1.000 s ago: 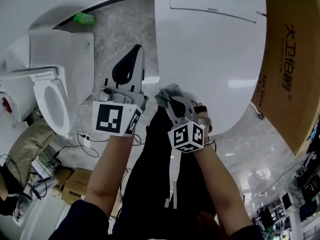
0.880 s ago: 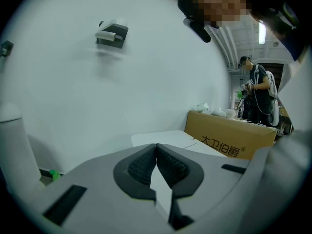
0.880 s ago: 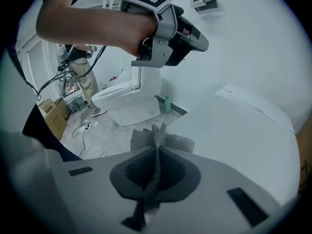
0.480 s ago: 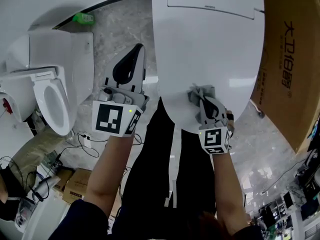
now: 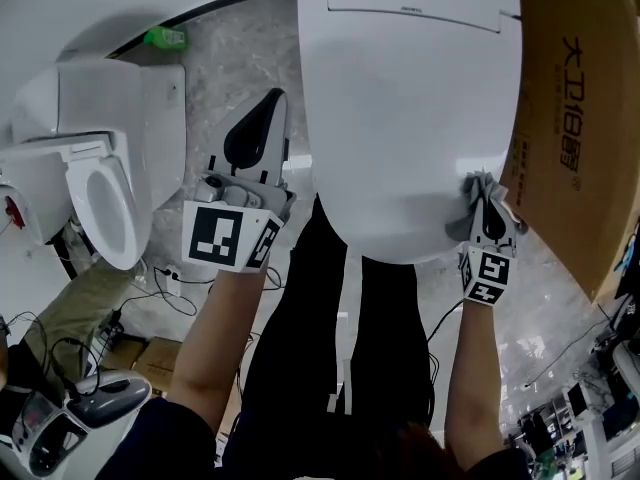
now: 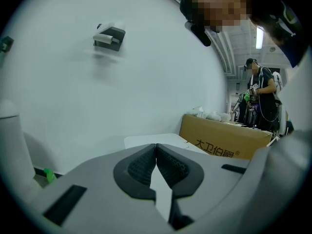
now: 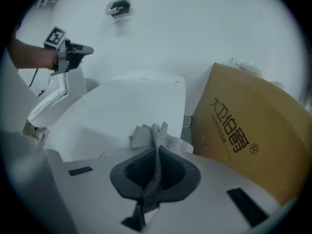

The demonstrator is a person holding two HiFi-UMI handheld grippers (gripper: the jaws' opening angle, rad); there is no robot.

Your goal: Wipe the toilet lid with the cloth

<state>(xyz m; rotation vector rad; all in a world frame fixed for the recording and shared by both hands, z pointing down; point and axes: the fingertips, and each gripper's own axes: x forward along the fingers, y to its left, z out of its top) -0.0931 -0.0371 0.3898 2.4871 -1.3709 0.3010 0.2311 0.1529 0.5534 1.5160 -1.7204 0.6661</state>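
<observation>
The white toilet lid (image 5: 410, 118) fills the upper middle of the head view and lies closed. My right gripper (image 5: 486, 200) is shut on a grey cloth (image 5: 470, 208), which presses on the lid's right front edge. In the right gripper view the cloth (image 7: 155, 139) is pinched between the jaws and bunches out over the lid (image 7: 126, 111). My left gripper (image 5: 262, 128) hovers over the floor gap left of the lid, shut with nothing between its jaws. In the left gripper view the left gripper (image 6: 156, 160) points at a white wall.
A brown cardboard box (image 5: 575, 118) stands right beside the lid's right edge. A second white toilet (image 5: 100, 168) with its seat showing sits at the left. A green object (image 5: 168, 37) lies by the wall. Cables and boxes (image 5: 150, 363) clutter the floor at lower left. A person (image 6: 261, 94) stands far off.
My right gripper has swept the cloth across the lid from its front left edge to its right edge by the cardboard box. The left gripper has stayed put.
</observation>
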